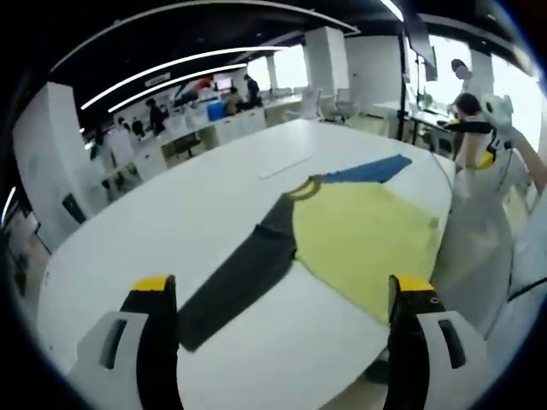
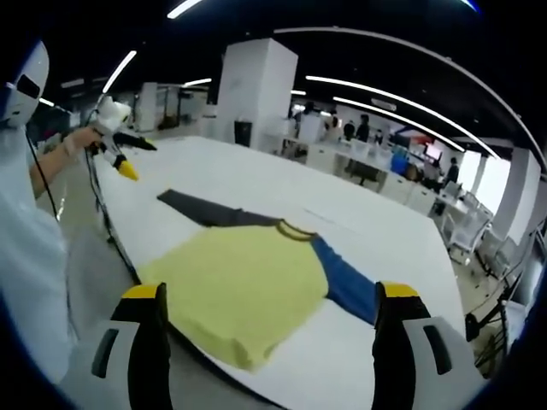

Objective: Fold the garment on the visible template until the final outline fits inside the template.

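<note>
Yellow fabric makes up the body of the garment [image 1: 363, 235], a T-shirt lying flat and spread out on the white bench [image 1: 214, 205]. One sleeve is dark grey [image 1: 248, 269] and the other is blue [image 1: 372, 169]; a yellow-trimmed collar [image 1: 303, 188] sits between them. In the right gripper view the same garment [image 2: 244, 282] lies near the bench edge, its hem reaching that edge and seeming to hang slightly over it, with the grey sleeve [image 2: 209, 211] stretched away to the left and the blue sleeve [image 2: 346, 282] to the right. A faint thin line [image 1: 286, 166] shows on the bench surface beyond the collar; whether it is part of the template I cannot tell.

Neither gripper touches the cloth. The left gripper [image 1: 282, 320] is held above the bench near the grey sleeve, its yellow-tipped fingers [image 1: 154, 295] spread wide with nothing between them. The right gripper [image 2: 269, 329] hovers over the hem side, its fingers [image 2: 144, 303] likewise spread wide and empty.

In the right gripper view, the person's hand [image 2: 81, 137] holds the left gripper up at the far side, beyond the grey sleeve. Around the bench is an open office with white columns [image 2: 256, 85], desks and other people in the distance.
</note>
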`<state>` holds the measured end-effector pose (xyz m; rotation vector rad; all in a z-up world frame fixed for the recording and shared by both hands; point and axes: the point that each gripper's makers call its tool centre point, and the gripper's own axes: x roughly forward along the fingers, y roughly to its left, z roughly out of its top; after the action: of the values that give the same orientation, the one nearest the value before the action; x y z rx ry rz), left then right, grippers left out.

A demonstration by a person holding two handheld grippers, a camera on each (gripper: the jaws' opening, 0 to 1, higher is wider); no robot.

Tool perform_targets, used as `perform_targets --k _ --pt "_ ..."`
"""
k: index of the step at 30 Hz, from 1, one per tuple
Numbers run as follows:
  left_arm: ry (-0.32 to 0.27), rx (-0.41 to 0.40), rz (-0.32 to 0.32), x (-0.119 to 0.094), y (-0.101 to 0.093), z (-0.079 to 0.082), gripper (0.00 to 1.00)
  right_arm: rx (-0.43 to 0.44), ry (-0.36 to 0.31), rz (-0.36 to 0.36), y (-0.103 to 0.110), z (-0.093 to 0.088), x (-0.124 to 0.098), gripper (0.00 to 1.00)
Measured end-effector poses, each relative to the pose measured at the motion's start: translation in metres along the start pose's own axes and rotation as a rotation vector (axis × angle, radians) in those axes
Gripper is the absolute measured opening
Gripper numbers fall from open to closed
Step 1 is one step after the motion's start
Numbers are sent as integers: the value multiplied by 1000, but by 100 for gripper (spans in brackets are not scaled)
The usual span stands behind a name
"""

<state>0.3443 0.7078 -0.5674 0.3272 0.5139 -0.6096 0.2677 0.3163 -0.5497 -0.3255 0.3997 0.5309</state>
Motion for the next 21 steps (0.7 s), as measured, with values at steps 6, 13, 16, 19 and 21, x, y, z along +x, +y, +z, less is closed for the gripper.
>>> perform_targets --k 6,13,16,19,21 --pt "-56 -1 -75 1 -20 17 100 -5 -7 -5 -2 2 0 100" --pt "-59 -2 -91 9 -24 24 100 11 -13 -23 -6 0 -1 99" --pt "-58 2 -109 11 -30 23 100 15 -8 -28 -6 -3 -3 100" --pt "-41 8 -109 12 -32 21 100 20 1 -33 -6 -4 -3 100" --pt "-43 13 -118 12 -36 21 100 18 7 -30 -6 -5 -3 100"
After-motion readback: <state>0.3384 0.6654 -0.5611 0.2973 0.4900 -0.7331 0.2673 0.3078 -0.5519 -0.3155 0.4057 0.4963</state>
